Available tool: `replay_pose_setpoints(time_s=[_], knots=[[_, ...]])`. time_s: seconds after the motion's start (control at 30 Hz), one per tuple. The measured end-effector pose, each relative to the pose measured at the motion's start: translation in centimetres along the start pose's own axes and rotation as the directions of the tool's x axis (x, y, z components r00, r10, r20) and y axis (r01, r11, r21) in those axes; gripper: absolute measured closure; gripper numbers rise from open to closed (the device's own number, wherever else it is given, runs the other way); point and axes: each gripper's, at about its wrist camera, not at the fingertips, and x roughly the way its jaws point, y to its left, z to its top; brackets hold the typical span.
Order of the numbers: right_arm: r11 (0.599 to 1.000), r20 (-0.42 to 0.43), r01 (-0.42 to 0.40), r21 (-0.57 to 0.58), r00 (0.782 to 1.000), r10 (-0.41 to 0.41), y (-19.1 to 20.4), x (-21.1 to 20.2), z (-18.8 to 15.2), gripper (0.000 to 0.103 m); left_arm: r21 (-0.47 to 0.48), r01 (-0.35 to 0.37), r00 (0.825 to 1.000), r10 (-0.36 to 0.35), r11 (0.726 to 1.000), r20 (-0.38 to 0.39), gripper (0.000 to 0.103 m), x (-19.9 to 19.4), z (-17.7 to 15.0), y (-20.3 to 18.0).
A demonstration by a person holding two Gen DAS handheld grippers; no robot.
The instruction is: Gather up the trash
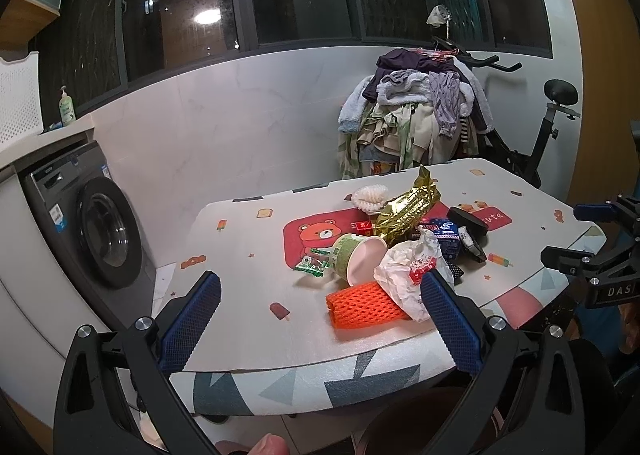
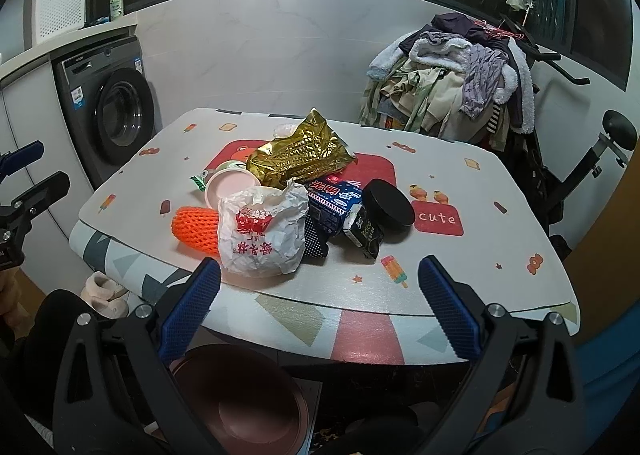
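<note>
A pile of trash lies on the patterned table (image 1: 248,319): an orange foam net (image 1: 362,305), a crumpled white paper bag (image 1: 408,275), a green paper cup (image 1: 358,257) on its side, a gold foil bag (image 1: 408,211), a blue carton (image 1: 444,235) and a black lid (image 1: 468,221). In the right wrist view the same pile shows: paper bag (image 2: 262,233), orange net (image 2: 196,229), gold bag (image 2: 298,157), carton (image 2: 334,199), lid (image 2: 390,203). My left gripper (image 1: 320,291) is open and empty before the table's near edge. My right gripper (image 2: 320,279) is open and empty, short of the pile.
A brown bin (image 2: 240,403) stands on the floor under the table's front edge. A washing machine (image 1: 92,227) is at the left. A clothes heap (image 1: 420,119) on an exercise bike (image 1: 548,135) stands behind the table. Slippers (image 2: 106,297) lie on the floor.
</note>
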Motion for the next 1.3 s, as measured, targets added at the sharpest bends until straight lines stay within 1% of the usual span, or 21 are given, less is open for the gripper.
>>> replay_pose_setpoints(time_s=[1.3], knots=[[1.0,0.001,0.002,-0.002,1.0,-0.002,0.13,0.03,-0.04,0.006,-0.011,0.005,1.0,-0.005,1.0,0.0,0.005,0.1,-0.01,0.4]])
